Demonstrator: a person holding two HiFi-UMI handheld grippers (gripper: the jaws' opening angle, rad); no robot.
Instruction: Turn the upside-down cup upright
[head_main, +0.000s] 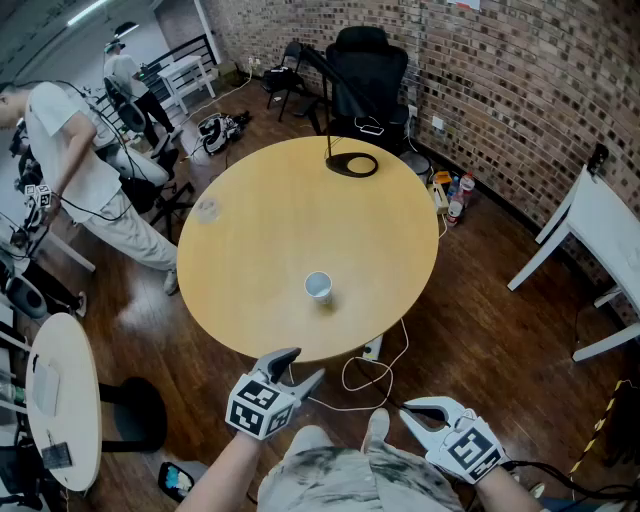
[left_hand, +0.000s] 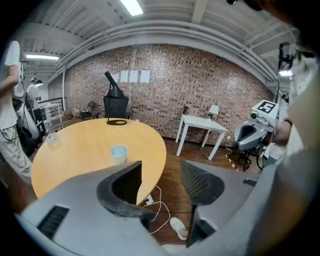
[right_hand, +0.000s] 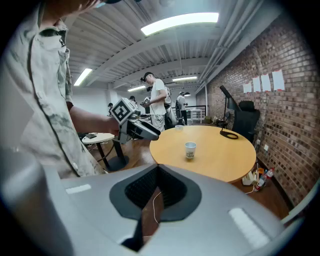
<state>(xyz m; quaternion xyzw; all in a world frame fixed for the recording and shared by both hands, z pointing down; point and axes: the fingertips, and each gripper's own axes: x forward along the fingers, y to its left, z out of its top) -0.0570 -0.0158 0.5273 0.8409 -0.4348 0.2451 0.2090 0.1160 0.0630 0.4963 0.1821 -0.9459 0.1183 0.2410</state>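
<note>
Low at left, short of the bench (head_main: 250, 240): left gripper (head_main: 305, 366), fingers somewhat apart, nothing between. Near the front edge, standing mouth up: the cup (head_main: 318, 287). Probably finished already, with no further turn called for, only keeping clear. Low at right: right gripper (head_main: 412, 410), fingers together, empty. Looking straight down into the open mouth only from the head view; mostly side wall from the gripper views.
</note>
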